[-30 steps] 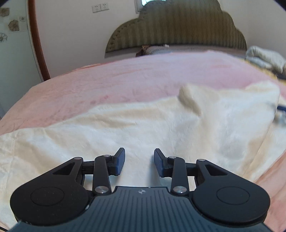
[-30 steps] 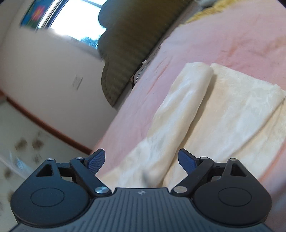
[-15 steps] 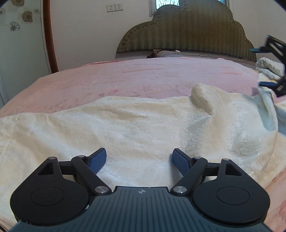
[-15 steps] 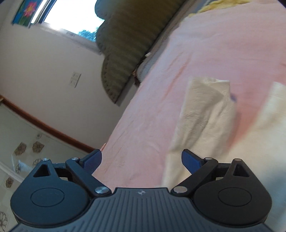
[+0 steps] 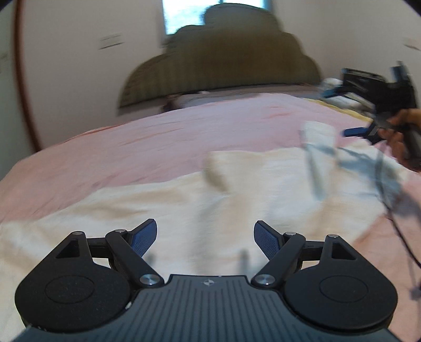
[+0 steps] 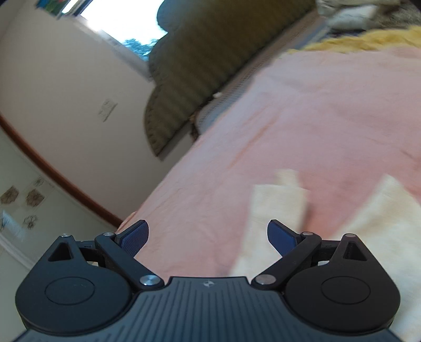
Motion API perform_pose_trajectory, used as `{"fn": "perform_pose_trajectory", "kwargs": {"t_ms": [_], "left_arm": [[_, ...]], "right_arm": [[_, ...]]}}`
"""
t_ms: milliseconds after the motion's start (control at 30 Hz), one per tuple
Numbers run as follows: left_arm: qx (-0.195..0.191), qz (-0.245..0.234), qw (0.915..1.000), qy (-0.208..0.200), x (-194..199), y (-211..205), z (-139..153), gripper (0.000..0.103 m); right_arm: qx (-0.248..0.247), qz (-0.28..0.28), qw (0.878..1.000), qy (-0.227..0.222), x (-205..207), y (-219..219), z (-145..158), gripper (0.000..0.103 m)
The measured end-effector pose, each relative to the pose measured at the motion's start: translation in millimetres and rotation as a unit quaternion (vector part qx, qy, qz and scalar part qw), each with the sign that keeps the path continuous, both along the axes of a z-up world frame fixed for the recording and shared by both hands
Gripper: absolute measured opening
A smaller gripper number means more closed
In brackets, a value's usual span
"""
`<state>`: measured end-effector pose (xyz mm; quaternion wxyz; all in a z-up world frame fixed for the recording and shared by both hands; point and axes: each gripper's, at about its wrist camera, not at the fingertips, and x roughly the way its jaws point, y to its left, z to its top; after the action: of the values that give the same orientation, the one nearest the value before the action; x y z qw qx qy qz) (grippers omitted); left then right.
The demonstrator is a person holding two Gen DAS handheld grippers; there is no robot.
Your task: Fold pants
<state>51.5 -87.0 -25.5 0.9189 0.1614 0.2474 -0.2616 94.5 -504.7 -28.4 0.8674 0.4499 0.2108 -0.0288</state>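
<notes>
Cream pants (image 5: 184,205) lie spread across a pink bedcover (image 5: 184,131), with a raised fold near their far edge. My left gripper (image 5: 205,223) hovers just above the near part of the pants, open, with nothing between its blue pads. In the left wrist view my right gripper (image 5: 344,111) hangs in the air at the far right, held by a hand (image 5: 400,131), above the pants' right end. In its own view the right gripper (image 6: 207,223) is open and empty over the bedcover, with the cream pants (image 6: 279,210) to its lower right.
An olive padded headboard (image 5: 223,71) stands at the far end of the bed against a pale wall. A yellow blanket (image 6: 368,42) and a pile of light cloth (image 6: 355,13) lie by the headboard on the right. A dark cable (image 5: 405,236) hangs at the right.
The left gripper's jaws have spread from narrow to wide and it has lifted slightly off the pants. The right gripper has risen away from the folded edge, and the pants have slid lower in its view.
</notes>
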Motion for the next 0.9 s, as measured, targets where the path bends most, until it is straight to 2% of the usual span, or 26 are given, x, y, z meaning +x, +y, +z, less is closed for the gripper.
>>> {"fn": "perform_pose_trajectory", "kwargs": {"t_ms": [67,133,200,267,333,467,567,667,833,900], "left_arm": [[0.016,-0.04,0.999,-0.01,-12.6,-18.9,-3.9,0.082],[0.04,-0.057,0.9968,-0.038,-24.6,-34.9,-8.6,0.082],[0.072,-0.069,0.9924,-0.072,-34.7,-49.5,-15.5,0.084],[0.088,-0.072,0.9899,-0.085,-35.5,-58.7,-20.5,0.087],[0.094,-0.064,0.9908,-0.074,-30.8,-65.6,-23.3,0.087],[0.078,-0.061,0.9939,-0.048,-23.2,-67.8,-20.0,0.087],[0.076,-0.071,0.9933,-0.05,-25.2,-70.6,-21.2,0.087],[0.079,-0.074,0.9931,-0.046,-25.9,-75.3,-27.1,0.087],[0.077,-0.069,0.994,-0.036,-23.4,-77.7,-31.4,0.087],[0.073,-0.066,0.9946,-0.033,-21.1,-77.0,-30.5,0.087]], "right_arm": [[0.053,0.002,0.999,0.009,-11.5,-11.1,-18.3,0.099],[0.106,0.008,0.994,0.005,-17.8,-16.5,-36.4,0.099],[0.124,0.016,0.992,0.001,-12.0,-15.2,-44.1,0.099],[0.111,0.021,0.994,-0.005,-5.5,-13.8,-43.7,0.099],[0.093,0.006,0.996,-0.006,0.8,-15.0,-42.7,0.099],[0.103,-0.022,0.994,-0.011,13.9,-22.4,-45.3,0.099],[0.099,-0.009,0.994,-0.041,19.0,-18.0,-37.2,0.099],[0.075,0.005,0.996,-0.047,24.9,-13.0,-28.5,0.099],[0.039,0.019,0.999,-0.03,42.7,-10.7,-22.8,0.099],[0.015,0.03,0.999,-0.004,56.0,-10.9,-27.6,0.098]]}}
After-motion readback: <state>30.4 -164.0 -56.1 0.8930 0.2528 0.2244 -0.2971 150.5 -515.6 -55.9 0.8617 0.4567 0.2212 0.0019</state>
